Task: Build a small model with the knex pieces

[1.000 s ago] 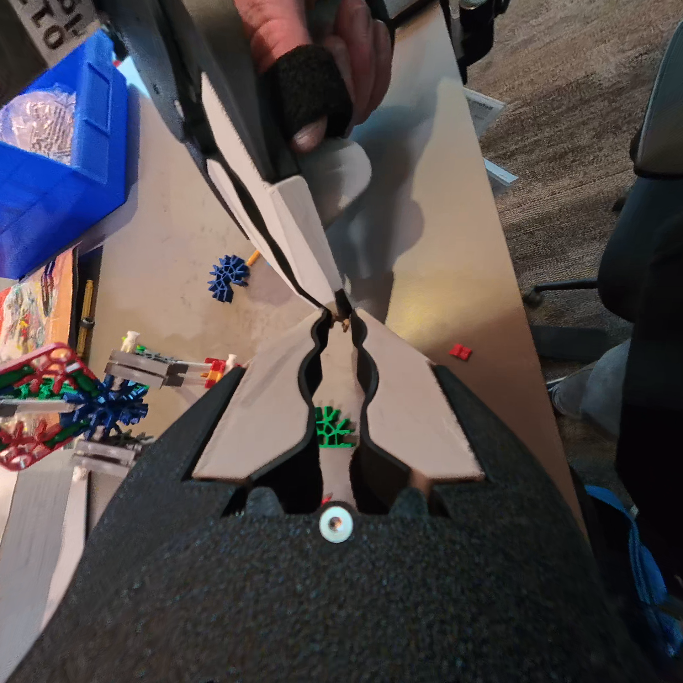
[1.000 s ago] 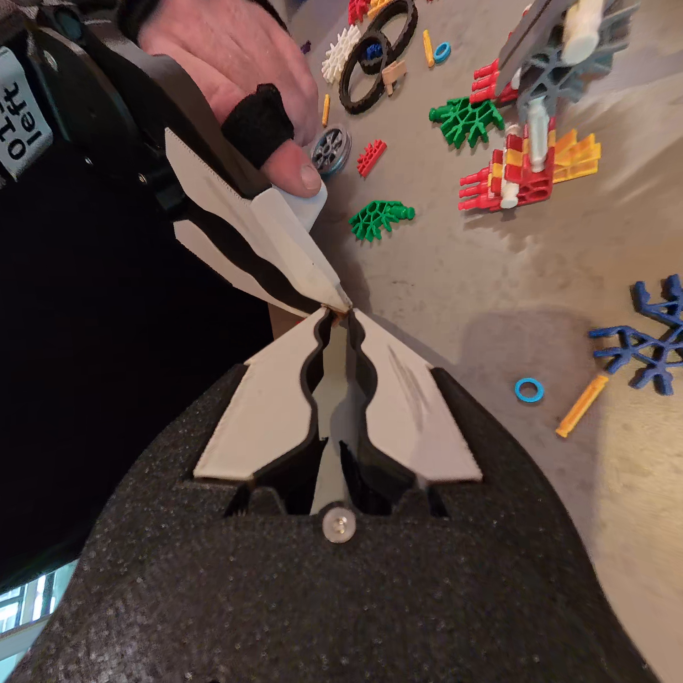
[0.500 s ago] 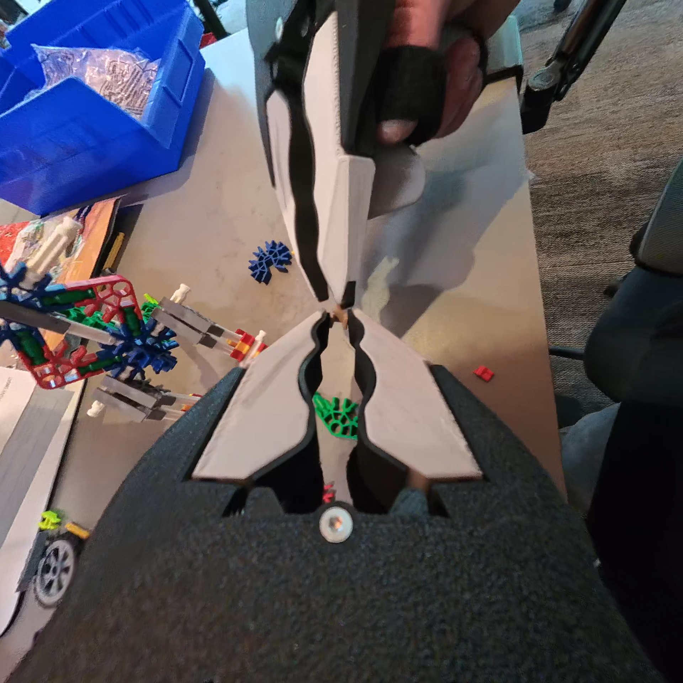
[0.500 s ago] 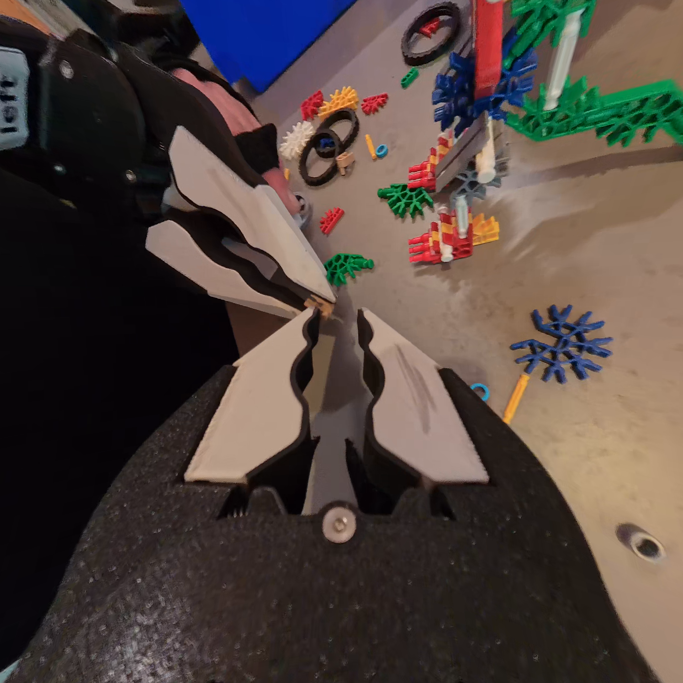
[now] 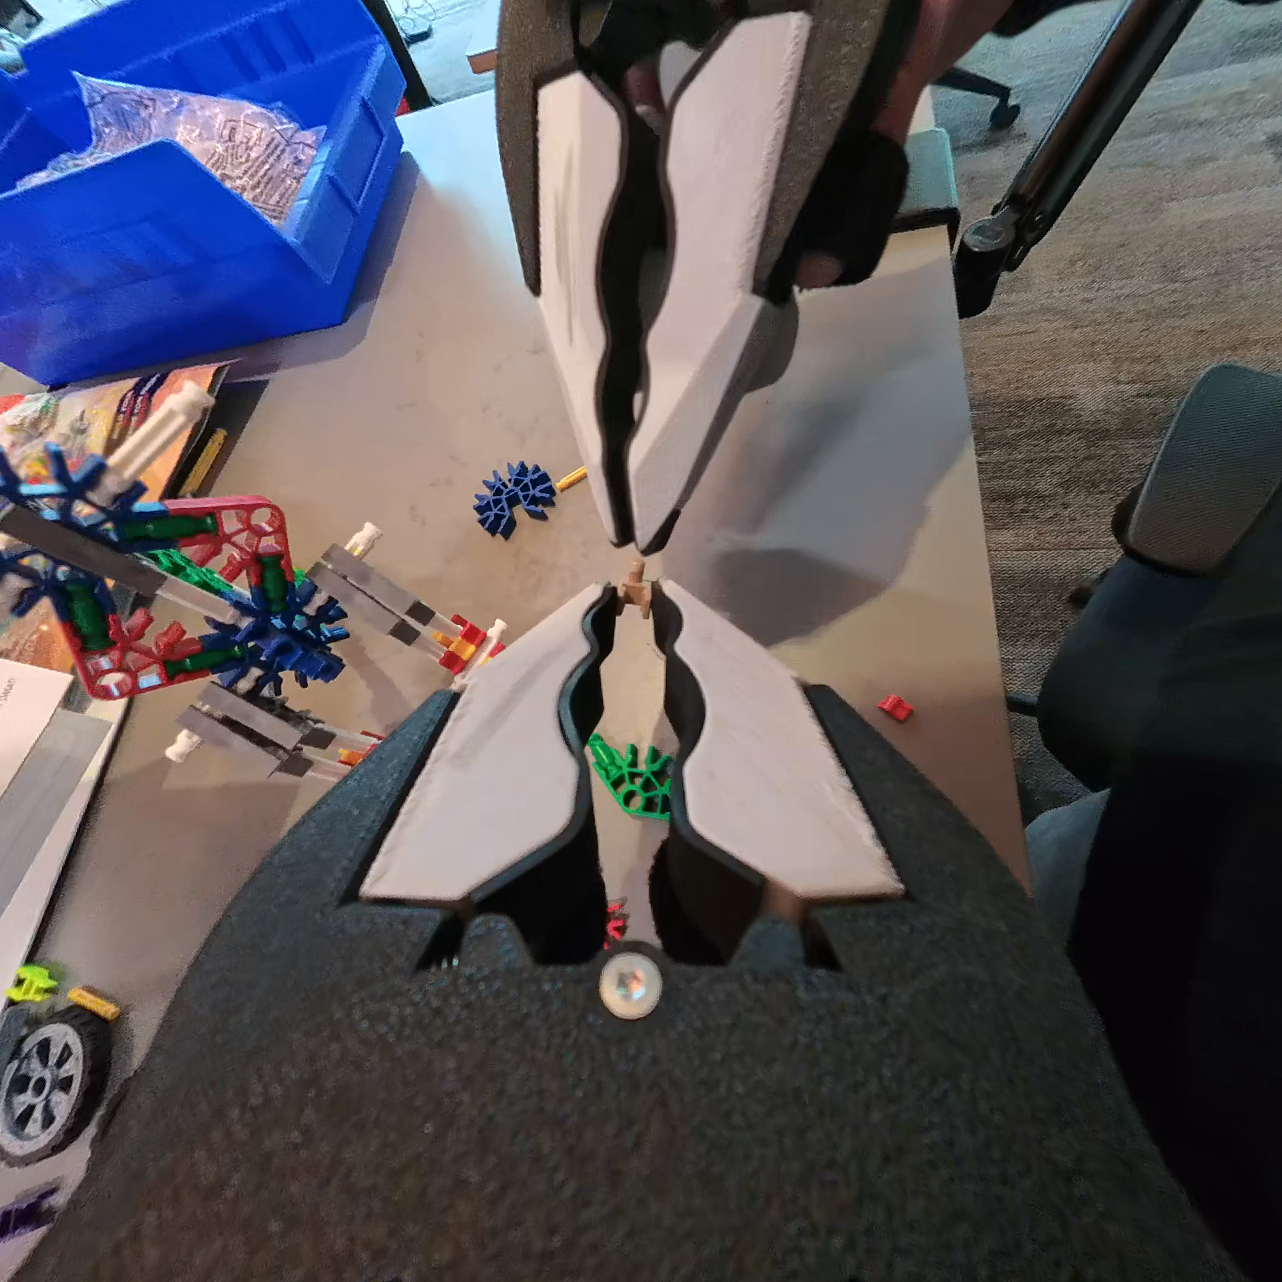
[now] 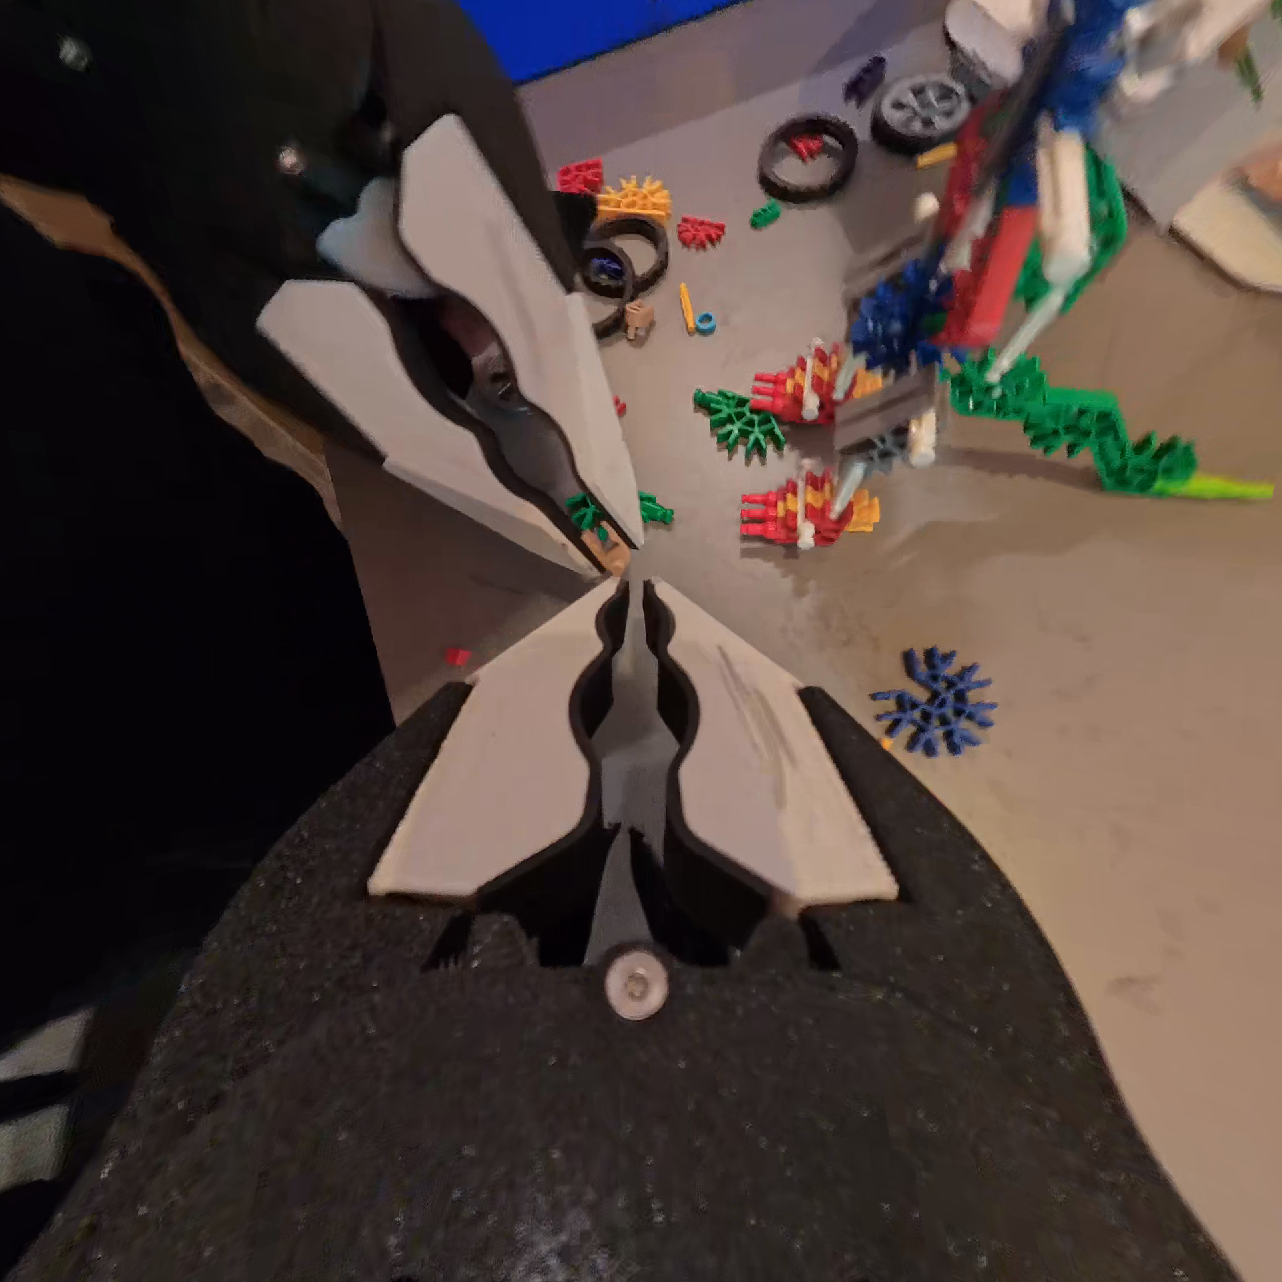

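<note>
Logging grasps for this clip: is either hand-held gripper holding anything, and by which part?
The left hand-held gripper pinches a small tan connector piece at its fingertips, by the piece's two sides, its peg pointing forward. The right hand-held gripper is shut on nothing.

My left gripper (image 5: 635, 598): pale grey fingers, black speckled body, tan connector (image 5: 635, 595) at the tips. My right gripper (image 6: 635, 586): same grey and black. Table (image 5: 430, 416) pale mottled grey. Bin (image 5: 173, 229) bright blue. Snowflake piece (image 6: 933, 701) dark blue; fan piece (image 5: 635, 777) green.
</note>
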Demonstrator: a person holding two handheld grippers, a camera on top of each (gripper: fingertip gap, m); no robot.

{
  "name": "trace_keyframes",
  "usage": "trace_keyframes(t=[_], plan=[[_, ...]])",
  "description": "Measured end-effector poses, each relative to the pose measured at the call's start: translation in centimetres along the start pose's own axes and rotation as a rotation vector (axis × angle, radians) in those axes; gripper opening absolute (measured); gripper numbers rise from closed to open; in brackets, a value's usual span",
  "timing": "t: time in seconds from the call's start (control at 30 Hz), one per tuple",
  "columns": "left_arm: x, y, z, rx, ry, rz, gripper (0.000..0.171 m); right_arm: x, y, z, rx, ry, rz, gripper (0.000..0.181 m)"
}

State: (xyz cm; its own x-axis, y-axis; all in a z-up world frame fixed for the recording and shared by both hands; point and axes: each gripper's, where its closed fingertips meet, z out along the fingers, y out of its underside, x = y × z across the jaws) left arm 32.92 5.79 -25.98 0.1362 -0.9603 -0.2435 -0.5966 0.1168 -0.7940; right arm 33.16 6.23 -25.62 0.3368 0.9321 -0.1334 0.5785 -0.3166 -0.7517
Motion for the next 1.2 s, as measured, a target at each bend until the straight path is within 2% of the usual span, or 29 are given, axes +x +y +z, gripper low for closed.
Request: trace_keyframes(t=[0.2, 0.4, 0.83, 0.97, 1.03, 1.1, 1.2], plan=[[0.3, 0.0, -0.3, 0.003, 0.027, 0.0, 0.008, -0.8, -0.5, 0.6, -0.048, 0.006, -0.165, 0.005], [0.8, 0.1, -0.8, 0.021, 0.047, -0.015, 0.007, -1.5, -0.6, 0.8, -0.05, -0.014, -0.217, 0.004], [0.9, 0.7, -1.3, 0.038, 0.05, -0.058, 0.008, -2.0, -0.8, 1.5, -0.013, -0.064, -0.156, 0.003], [0.3, 1.6, -1.2, -0.01, 0.02, -0.106, 0.012, -1.2, -0.2, 2.1, -0.043, -0.04, -0.142, 0.003], [-0.7, 2.9, -1.2, -0.082, -0.046, -0.12, 0.021, -0.5, 0.2, 2.4, -0.066, -0.014, -0.13, 0.003], [-1.3, 4.2, -1.2, -0.148, -0.092, -0.129, 0.023, 0.2, 0.5, 2.6, -0.083, 0.004, -0.121, 0.003], [-1.2, 5.9, -1.0, -0.231, -0.084, -0.218, 0.026, 0.8, 1.1, 3.0, -0.132, 0.019, -0.129, 0.003]])
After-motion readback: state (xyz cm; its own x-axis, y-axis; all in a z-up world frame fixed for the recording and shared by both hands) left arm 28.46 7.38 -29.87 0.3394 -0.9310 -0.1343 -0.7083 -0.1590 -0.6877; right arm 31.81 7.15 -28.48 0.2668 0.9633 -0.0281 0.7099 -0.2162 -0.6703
